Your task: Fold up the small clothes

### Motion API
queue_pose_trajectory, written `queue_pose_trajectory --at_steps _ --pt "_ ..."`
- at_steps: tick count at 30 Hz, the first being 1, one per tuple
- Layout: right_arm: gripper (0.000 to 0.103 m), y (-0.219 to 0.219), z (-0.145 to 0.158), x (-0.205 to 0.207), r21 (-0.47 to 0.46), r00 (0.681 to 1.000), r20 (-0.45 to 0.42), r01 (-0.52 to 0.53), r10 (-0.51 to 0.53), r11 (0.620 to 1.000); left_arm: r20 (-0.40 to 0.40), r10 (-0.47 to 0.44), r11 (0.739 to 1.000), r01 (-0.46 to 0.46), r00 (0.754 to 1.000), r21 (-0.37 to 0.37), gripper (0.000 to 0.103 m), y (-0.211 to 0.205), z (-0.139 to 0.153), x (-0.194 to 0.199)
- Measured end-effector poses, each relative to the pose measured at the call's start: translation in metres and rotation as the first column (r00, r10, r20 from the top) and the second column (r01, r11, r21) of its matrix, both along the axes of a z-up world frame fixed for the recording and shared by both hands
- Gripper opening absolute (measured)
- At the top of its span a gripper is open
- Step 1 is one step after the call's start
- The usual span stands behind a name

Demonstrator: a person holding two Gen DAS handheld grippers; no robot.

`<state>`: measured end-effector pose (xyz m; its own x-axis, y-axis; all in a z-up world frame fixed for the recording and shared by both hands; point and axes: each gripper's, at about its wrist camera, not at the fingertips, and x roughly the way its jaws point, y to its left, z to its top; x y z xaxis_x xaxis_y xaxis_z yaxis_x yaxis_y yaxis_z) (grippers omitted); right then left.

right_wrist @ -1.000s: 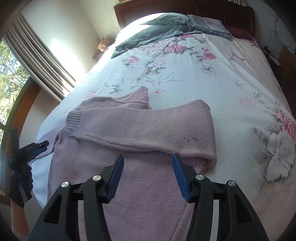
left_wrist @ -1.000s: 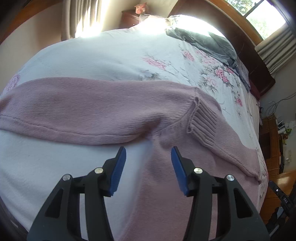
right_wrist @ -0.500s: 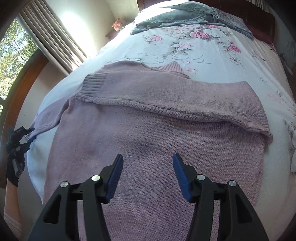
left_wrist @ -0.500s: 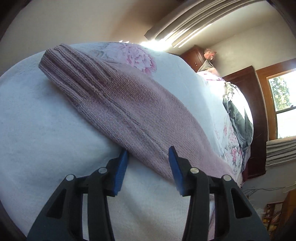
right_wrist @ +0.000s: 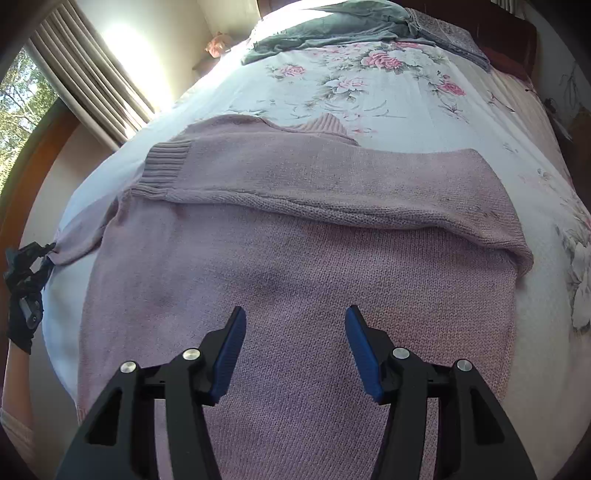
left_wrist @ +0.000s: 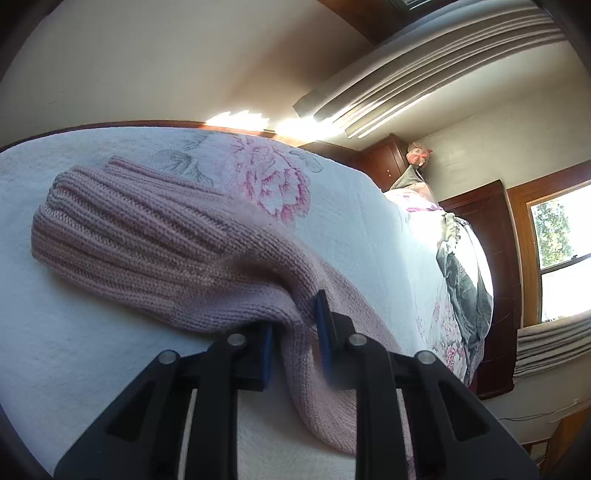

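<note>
L wrist view: L gripper [left_wrist: 295, 332] low over the bed [left_wrist: 92, 350], fingers pinched in on the sleeve [left_wrist: 166, 251] of the pink sweater; knit bunches up between the blue pads [left_wrist: 322, 325], only a narrow gap left, filled w/ fabric. Ribbed cuff [left_wrist: 74, 218] lies flat on the white cover, up-left of the grip point. Sleeve runs from cuff down-right through the fingers, then drops off toward frame bottom. Pink flower print [left_wrist: 280, 188] on cover just beyond the sleeve. Grey blanket [left_wrist: 465, 277] heaped far right, near dark wood headboard [left_wrist: 491, 229]. Curtain [left_wrist: 424, 74] and window [left_wrist: 557, 229] in bkgd.

R wrist view: R gripper [right_wrist: 295, 350] hangs over the sweater [right_wrist: 295, 295] body, fingers spread wide, nothing between them; pads not touching the knit as far as can be told. Sweater lies flat on the bed [right_wrist: 388, 107], front part nearest cam. One sleeve [right_wrist: 332, 184] folded across the chest, cuff [right_wrist: 166, 162] pointing left; collar [right_wrist: 328, 125] peeks above it. Other sleeve stretches off left edge to the L gripper [right_wrist: 37, 254], which has its end nipped. Gloved hand [right_wrist: 22, 314] behind that gripper. Grey blanket [right_wrist: 332, 33] at far end of bed; curtain [right_wrist: 92, 81] at left.
</note>
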<state>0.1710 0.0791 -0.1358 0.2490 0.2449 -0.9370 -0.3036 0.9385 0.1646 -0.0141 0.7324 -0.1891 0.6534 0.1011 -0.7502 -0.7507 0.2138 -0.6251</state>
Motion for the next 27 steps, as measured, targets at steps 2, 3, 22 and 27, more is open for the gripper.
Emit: queue_pose_trajectory --at_steps 2,3,22,27 --pt "0.056 -0.004 0.0 -0.001 -0.006 1.0 0.003 0.002 -0.002 1.0 -0.009 -0.002 0.999 0.002 1.0 0.045 0.013 -0.004 0.011 -0.001" --pt "0.056 -0.007 0.0 -0.001 -0.008 1.0 0.003 0.005 -0.005 1.0 -0.014 -0.011 0.997 0.012 1.0 0.077 0.012 -0.009 0.02 0.003" --pt "0.056 -0.064 0.002 -0.011 0.001 0.997 0.046 0.07 -0.07 0.998 0.087 -0.577 0.788 0.525 0.812 0.322 0.012 -0.25 0.153 0.194" --pt "0.057 -0.087 0.004 -0.012 0.008 0.994 0.054 0.096 -0.096 0.995 0.066 -0.669 0.718 0.62 0.741 0.318 0.012 -0.321 0.14 0.227"
